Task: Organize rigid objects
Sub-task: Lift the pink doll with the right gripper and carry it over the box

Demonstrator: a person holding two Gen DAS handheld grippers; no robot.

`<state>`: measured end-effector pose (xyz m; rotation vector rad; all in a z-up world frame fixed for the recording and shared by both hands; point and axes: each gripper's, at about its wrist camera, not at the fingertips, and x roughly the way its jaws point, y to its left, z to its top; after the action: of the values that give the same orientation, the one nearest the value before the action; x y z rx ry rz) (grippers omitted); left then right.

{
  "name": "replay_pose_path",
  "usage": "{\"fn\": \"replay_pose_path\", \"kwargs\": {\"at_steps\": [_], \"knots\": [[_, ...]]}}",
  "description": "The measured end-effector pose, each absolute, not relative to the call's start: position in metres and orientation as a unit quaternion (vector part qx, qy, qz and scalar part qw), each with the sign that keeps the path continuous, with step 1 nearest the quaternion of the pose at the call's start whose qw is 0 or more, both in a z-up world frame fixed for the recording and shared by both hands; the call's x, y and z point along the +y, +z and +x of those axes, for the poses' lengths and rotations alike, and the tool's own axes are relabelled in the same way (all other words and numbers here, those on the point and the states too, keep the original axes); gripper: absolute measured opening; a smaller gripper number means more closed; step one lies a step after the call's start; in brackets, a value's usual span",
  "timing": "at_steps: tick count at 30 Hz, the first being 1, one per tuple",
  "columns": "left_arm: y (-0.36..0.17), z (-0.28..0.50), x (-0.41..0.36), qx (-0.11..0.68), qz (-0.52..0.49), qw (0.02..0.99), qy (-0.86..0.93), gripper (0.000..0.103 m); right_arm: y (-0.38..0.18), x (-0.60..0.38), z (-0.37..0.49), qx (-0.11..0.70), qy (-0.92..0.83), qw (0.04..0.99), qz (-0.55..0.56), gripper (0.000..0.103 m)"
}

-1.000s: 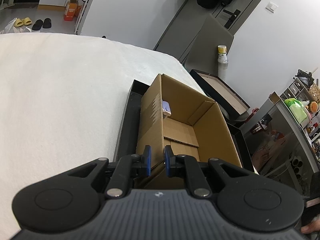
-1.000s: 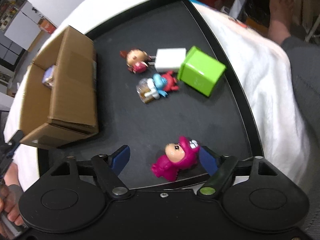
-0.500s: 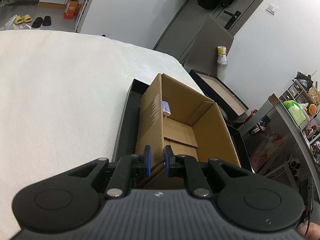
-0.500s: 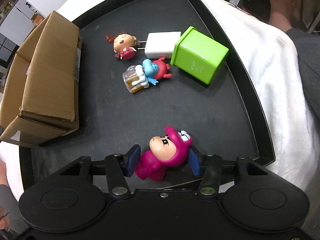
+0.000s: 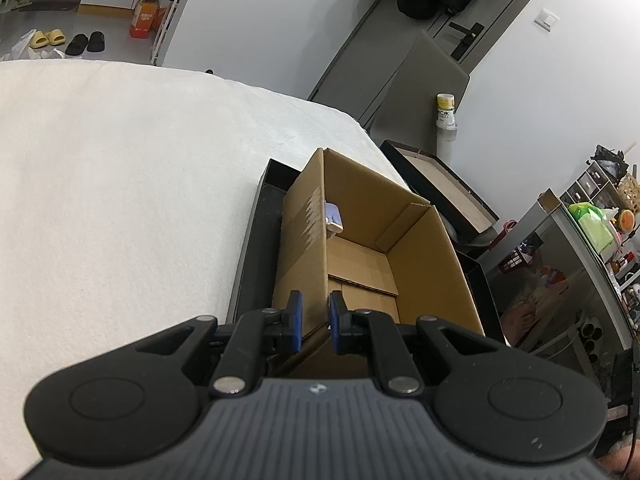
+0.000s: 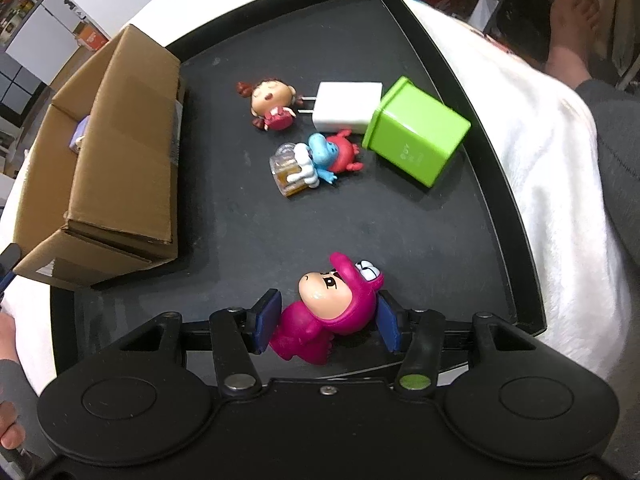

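My right gripper (image 6: 327, 322) is shut on a magenta cartoon figurine (image 6: 332, 312) and holds it over the near part of the black tray (image 6: 460, 240). Further on the tray lie a red-dressed doll figurine (image 6: 270, 104), a white plug charger (image 6: 346, 106), a green cube box (image 6: 416, 136) and a blue-and-red figurine with a clear cube (image 6: 316, 160). My left gripper (image 5: 314, 322) is shut on the near wall of the open cardboard box (image 5: 360, 256), which also shows in the right wrist view (image 6: 116, 160). A small purple item (image 5: 333, 218) lies inside it.
The tray sits on a white cloth-covered table (image 5: 120, 180). Another open flat box (image 5: 440, 184) stands beyond the table's far edge. A person's foot (image 6: 572, 20) and sleeve show at the right. Shelves and clutter stand at the far right (image 5: 592, 220).
My right gripper moved forward over the magenta figurine, closed its fingers on it and lifted it slightly. The left gripper stayed clamped on the box wall.
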<state>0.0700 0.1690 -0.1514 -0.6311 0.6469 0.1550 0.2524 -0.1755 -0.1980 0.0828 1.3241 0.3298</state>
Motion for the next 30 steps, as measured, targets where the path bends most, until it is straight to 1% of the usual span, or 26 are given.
{"fn": "replay_pose_path", "kwargs": {"at_steps": [15, 30], "knots": [[-0.154, 0.073, 0.166, 0.312, -0.314, 0.892, 0.085, 0.014, -0.155, -0.168, 0.259, 0.576, 0.167, 0.800, 0.016, 0.050], [-0.151, 0.071, 0.162, 0.309, -0.303, 0.898, 0.083, 0.012, -0.107, -0.144, 0.269, 0.538, 0.193, 0.821, 0.001, 0.050]]}}
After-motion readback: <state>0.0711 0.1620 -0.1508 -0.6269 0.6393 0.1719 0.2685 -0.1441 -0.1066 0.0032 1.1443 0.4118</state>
